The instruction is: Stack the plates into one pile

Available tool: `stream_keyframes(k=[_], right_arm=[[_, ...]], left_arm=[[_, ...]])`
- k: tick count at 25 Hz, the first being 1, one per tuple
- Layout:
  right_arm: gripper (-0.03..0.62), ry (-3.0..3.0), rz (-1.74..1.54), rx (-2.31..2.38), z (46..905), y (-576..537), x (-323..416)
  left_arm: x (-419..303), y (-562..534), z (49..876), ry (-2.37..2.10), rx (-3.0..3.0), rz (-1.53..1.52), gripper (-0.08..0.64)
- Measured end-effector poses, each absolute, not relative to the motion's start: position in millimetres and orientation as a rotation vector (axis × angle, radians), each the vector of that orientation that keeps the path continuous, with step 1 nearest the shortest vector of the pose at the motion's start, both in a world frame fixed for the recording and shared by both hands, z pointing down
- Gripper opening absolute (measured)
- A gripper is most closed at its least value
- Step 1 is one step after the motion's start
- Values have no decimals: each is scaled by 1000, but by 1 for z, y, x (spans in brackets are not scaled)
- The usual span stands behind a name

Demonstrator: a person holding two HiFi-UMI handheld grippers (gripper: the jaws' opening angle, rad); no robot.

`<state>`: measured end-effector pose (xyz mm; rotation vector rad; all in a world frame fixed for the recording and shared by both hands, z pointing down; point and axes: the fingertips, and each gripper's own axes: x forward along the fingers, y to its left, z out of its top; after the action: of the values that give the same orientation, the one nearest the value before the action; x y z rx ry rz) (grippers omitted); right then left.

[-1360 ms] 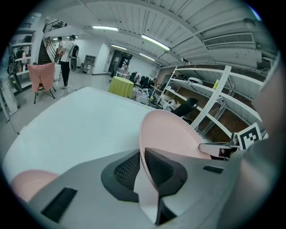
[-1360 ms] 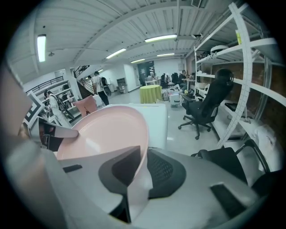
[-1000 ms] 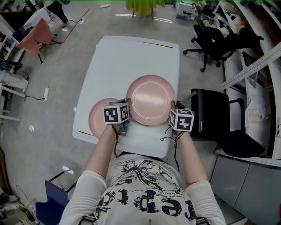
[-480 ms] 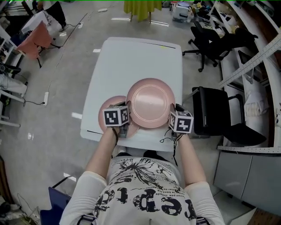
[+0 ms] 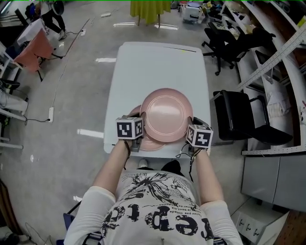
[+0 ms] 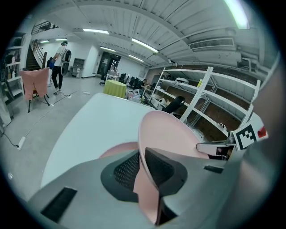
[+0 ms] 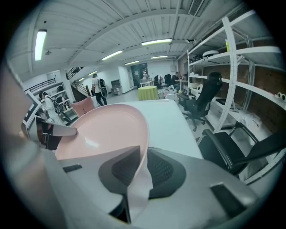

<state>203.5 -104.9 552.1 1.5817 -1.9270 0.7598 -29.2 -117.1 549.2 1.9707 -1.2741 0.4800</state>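
I hold a large pink plate (image 5: 166, 115) level above the white table (image 5: 153, 67), one gripper on each side. My left gripper (image 5: 137, 138) is shut on its left rim, and my right gripper (image 5: 189, 130) is shut on its right rim. In the left gripper view the plate's rim (image 6: 145, 167) is pinched between the dark pads, and in the right gripper view the plate's rim (image 7: 139, 172) is pinched the same way. A second pink plate (image 5: 149, 143) lies on the table under the held one, mostly hidden; part of this second plate (image 6: 117, 150) shows in the left gripper view.
The table's near edge is just in front of the person's body. Black office chairs (image 5: 241, 122) stand close to the table's right side, with metal shelving (image 7: 232, 80) beyond. Bare floor lies to the left. A yellow-green covered table (image 5: 149, 7) stands past the far end.
Both grippers have carried the held plate leftward across the table. It now hangs over the second plate, which lay uncovered to its left a second ago.
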Motion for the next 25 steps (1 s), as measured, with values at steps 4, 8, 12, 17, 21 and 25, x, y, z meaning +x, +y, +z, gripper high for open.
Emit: stream_keyframes(k=[4,8,12,17,21,25], right_arm=[[55,-1922,788,1578,566,-91,178],[55,-1910,818,1566,581,-81,156],[55,-1916,833,1548,591,-79,136],[55,-1908,839,1530,600,-76,126],[55,-1892,838,1509,606,-75,119],[55,-1878,846,1497,612,-71,116]], left_arm=[[-55,-104,562,-1265,1974,506,58],[-76,-94,575,-1259,1967,546,61],[-95,-90,585,-1270,1967,586,64],[-106,-89,595,-1283,1959,634,64],[-112,-85,604,-1286,1940,654,64],[-116,-81,614,-1279,1923,681,66]])
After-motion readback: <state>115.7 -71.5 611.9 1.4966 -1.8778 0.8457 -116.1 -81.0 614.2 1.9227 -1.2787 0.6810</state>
